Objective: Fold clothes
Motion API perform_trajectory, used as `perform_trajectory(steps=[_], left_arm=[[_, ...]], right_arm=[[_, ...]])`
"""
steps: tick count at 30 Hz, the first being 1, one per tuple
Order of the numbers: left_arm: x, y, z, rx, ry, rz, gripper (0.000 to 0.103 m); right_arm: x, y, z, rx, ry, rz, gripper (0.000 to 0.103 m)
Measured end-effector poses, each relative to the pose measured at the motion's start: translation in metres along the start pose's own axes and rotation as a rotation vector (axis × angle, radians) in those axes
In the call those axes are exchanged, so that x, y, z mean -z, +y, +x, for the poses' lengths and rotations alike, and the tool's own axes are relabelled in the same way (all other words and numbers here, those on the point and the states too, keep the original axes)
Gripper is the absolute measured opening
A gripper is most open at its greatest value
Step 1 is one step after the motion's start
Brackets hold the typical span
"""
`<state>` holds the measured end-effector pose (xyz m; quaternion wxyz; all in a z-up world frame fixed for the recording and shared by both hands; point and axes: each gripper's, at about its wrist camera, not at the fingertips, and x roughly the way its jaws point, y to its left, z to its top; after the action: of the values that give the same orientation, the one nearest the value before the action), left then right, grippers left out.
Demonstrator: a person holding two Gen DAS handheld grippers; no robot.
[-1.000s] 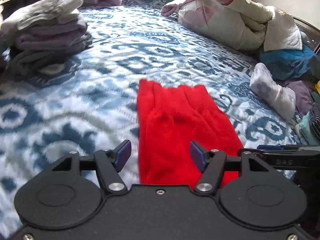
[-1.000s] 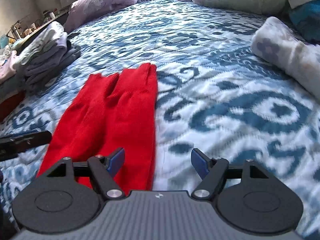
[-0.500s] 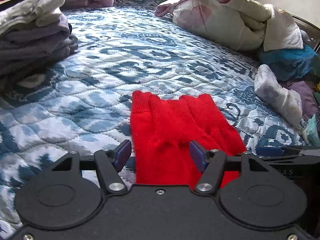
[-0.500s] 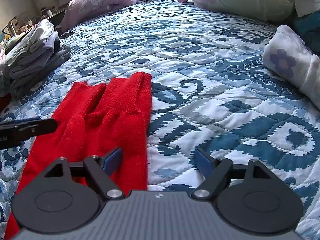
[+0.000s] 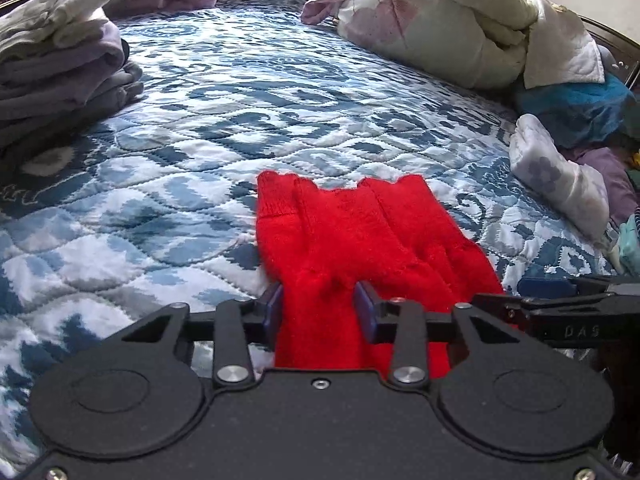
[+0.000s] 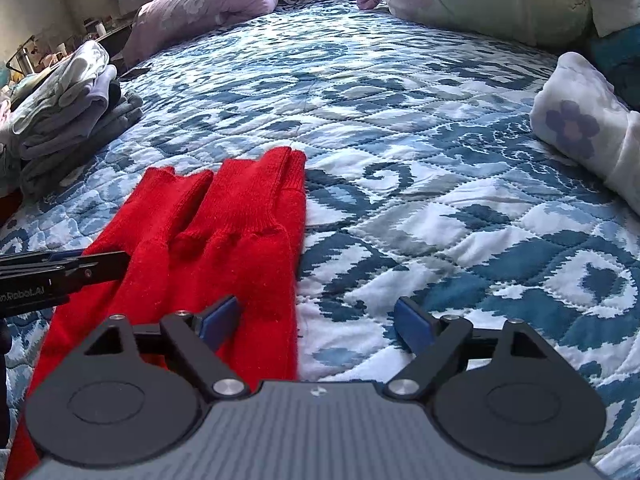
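A red knit garment (image 5: 360, 232) lies flat on the blue-and-white quilt (image 5: 200, 120), its ribbed cuffs pointing away from me. My left gripper (image 5: 319, 312) is down on its near left part. Its jaws are closing, and the blue pads pinch a puckered bunch of the red knit between them. My right gripper (image 6: 316, 320) stands at the garment's (image 6: 224, 220) right edge with its jaws opening. Its left pad rests over the red knit, its right pad over bare quilt, and nothing is gripped. A finger of the left gripper (image 6: 80, 264) shows at the left edge of the right wrist view.
A stack of folded grey and lilac clothes (image 5: 60, 68) sits at the left. A rolled white cloth with purple flowers (image 6: 580, 132) lies at the right. A bundled pale duvet (image 5: 440, 28) and a lilac pillow (image 6: 208, 4) lie at the far end.
Both grippers have come down closer to the red garment. The left jaws have narrowed onto the knit and bunched it. The right jaws have widened a little.
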<state>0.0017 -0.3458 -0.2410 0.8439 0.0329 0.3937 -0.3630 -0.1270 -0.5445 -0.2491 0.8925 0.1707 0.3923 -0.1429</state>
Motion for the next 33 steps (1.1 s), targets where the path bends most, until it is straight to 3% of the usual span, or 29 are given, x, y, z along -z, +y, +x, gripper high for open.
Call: perform_trajectory(steps=[6,12,16,20,24,28,33], left_arm=[[-0.004,0.011,0.006,0.049,0.008,-0.067,0.037],[-0.009,0.006,-0.007,-0.001,-0.045,-0.020,0.034],[-0.012,-0.001,-0.015,0.032,-0.072,0.022,0.034],[-0.007,-0.004,-0.003,0.034,-0.032,0.035,0.034],[-0.006,0.002,-0.002,0.024,-0.034,0.017,0.008],[-0.005,0.002,-0.011,0.047,-0.062,0.019,0.005],[-0.005,0.003,-0.035,0.016,-0.129,0.003,0.004]], right_arm=[[-0.005,0.000,0.005,-0.057,-0.024,-0.005,0.074],[-0.009,0.000,0.005,-0.126,-0.048,-0.006,0.058],[-0.009,-0.003,0.008,-0.154,-0.057,0.007,0.057],[-0.006,-0.002,0.009,-0.156,-0.067,0.005,0.056],[-0.002,-0.001,0.009,-0.150,-0.077,-0.002,0.057],[0.001,-0.001,0.009,-0.153,-0.090,-0.009,0.058],[0.004,-0.003,0.009,-0.166,-0.115,-0.005,0.060]])
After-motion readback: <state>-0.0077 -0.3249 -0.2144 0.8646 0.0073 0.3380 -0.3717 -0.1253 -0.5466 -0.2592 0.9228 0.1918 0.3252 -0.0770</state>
